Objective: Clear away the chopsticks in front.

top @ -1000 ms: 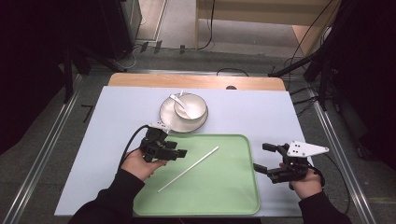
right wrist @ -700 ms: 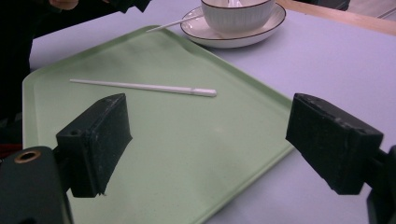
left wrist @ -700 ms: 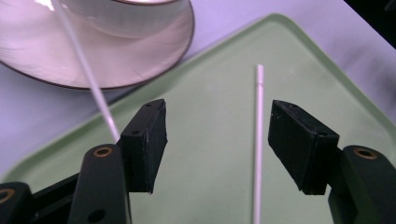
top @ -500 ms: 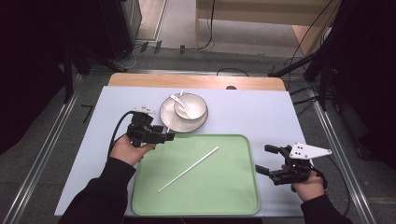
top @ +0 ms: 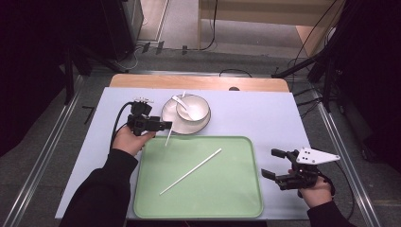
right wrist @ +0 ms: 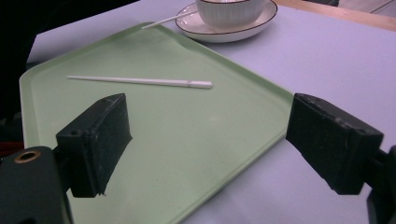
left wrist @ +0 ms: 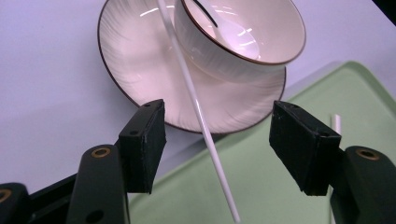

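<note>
- Right gripper (top: 273, 166): nearest the person, held at the right edge of the green tray (top: 236, 208). Jaws stand wide apart with nothing between them; the right gripper view looks past them onto bare tray surface.
- Green tray: lies on the pale table cover (top: 265, 113), directly in front of the person.
- First chopstick (top: 191, 171): white, lies flat and diagonally in the middle of the tray. Well apart from both grippers.
- Left gripper (top: 166, 126): held above the table just beyond the tray's far-left corner, pointing toward the saucer (top: 170, 124). Jaws released; they have just been opening.
- Second chopstick (left wrist: 198, 109): white, runs between the left gripper's open jaws in the left gripper view. Neither pad touches it. Its upper end leans against the saucer and bowl; its lower end slopes down to the tray's far-left corner.
- Saucer: white with a dark rim, stands on the table cover just beyond the tray's far edge.
- Bowl (top: 197, 111): white, sits on the saucer.
- Spoon (top: 182, 101): white, rests inside the bowl, handle projecting over the rim.
</note>
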Action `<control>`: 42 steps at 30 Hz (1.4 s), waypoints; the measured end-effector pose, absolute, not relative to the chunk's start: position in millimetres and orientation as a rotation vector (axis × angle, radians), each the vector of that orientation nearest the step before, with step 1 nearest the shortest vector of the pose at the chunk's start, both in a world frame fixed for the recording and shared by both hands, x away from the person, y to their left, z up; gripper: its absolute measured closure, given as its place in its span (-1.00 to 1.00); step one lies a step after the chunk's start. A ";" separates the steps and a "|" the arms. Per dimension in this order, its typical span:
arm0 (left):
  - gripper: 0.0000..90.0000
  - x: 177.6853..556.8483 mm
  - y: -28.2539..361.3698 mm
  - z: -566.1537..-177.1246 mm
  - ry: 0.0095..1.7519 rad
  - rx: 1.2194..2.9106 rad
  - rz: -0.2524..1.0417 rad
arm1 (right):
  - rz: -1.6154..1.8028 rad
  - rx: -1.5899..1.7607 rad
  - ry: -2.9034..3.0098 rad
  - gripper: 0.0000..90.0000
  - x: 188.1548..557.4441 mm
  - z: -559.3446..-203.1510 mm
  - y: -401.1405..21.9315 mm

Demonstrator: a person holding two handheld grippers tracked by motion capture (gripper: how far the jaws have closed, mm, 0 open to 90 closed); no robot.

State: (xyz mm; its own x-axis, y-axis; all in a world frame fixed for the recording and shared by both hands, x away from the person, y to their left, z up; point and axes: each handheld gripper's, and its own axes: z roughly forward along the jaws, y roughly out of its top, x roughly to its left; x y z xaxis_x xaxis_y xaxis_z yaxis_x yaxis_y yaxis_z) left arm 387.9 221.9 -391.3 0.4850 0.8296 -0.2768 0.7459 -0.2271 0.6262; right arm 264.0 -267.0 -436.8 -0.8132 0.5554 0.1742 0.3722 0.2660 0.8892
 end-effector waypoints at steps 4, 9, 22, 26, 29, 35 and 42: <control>-0.23 398.2 216.0 -399.7 1.290 2.037 0.164 | 1.582 0.885 2.350 -0.68 263.0 -436.8 -268.3; -0.39 406.9 209.9 -409.7 1.274 2.056 0.191 | 1.580 0.886 2.349 -0.68 262.1 -436.9 -269.2; 0.06 420.2 199.3 -424.2 1.346 2.061 0.183 | 1.570 0.904 2.342 -0.68 258.4 -437.3 -272.9; 0.22 422.3 196.4 -428.0 1.373 2.067 0.209 | 1.569 0.911 2.336 -0.68 256.9 -437.4 -274.5; 0.35 424.3 196.2 -430.9 1.388 2.059 0.184 | 1.566 0.913 2.333 -0.68 256.2 -437.5 -275.6; 0.48 426.3 190.4 -436.6 1.399 2.054 0.187 | 1.567 0.916 2.330 -0.68 254.3 -437.7 -276.6; 0.67 429.8 189.6 -441.8 1.443 2.043 0.190 | 1.569 0.912 2.335 -0.68 253.7 -437.9 -276.6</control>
